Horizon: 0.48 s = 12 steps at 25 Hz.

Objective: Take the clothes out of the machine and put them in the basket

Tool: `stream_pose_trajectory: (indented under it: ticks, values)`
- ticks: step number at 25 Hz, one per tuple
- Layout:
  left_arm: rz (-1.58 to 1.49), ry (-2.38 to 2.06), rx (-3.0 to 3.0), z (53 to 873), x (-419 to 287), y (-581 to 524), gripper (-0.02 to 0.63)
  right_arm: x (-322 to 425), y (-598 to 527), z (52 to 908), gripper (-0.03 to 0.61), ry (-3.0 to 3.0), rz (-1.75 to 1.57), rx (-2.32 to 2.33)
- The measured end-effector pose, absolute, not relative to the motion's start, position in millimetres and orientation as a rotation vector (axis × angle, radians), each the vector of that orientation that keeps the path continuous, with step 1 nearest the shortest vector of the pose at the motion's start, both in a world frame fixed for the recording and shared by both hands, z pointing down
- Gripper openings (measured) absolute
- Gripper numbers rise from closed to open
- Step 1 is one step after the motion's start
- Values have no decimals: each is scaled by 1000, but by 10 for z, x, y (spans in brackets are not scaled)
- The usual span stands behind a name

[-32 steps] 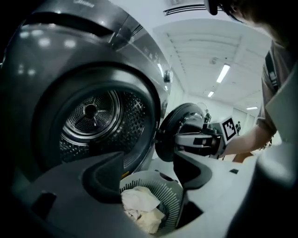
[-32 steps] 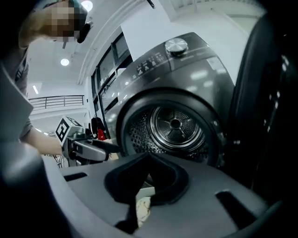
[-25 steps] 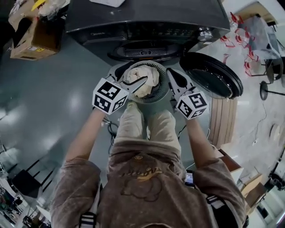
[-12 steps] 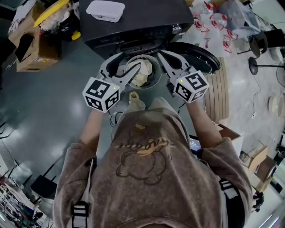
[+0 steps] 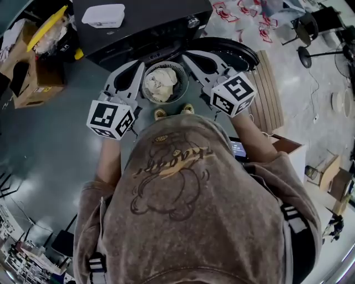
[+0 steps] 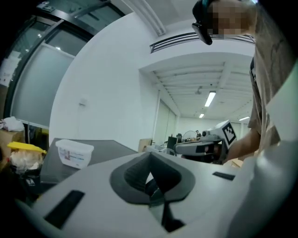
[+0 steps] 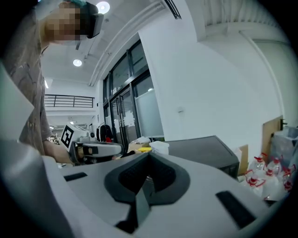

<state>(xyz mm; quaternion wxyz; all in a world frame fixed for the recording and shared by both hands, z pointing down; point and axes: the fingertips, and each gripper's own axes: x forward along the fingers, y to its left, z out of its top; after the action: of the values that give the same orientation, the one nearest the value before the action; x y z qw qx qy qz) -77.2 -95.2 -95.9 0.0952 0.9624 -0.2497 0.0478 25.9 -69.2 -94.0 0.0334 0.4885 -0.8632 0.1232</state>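
Observation:
A round grey basket on the floor holds cream clothes, in front of the dark washing machine whose round door hangs open. My left gripper hovers high at the basket's left. Its jaws have just closed and nothing is between them in the left gripper view. My right gripper is held level on the basket's right, apart from it. Its pads meet with nothing held in the right gripper view. The drum's inside is hidden.
A white plastic box lies on the machine's top. Cardboard boxes with a yellow item stand at the left. A slatted wooden board lies right of the door. The person's feet stand just before the basket.
The person has stood up. Both grippers have risen from the basket's rim to well above it. The left gripper's jaws, open over the clothes before, are now shut and empty.

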Motion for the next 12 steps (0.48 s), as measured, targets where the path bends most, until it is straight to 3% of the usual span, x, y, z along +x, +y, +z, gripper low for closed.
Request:
stream_pose_trajectory:
  ticks: [12]
  values:
    - [145,-773,2803,-708,-566,-917,8,535,-639,-806,-3,-2677,309,1489]
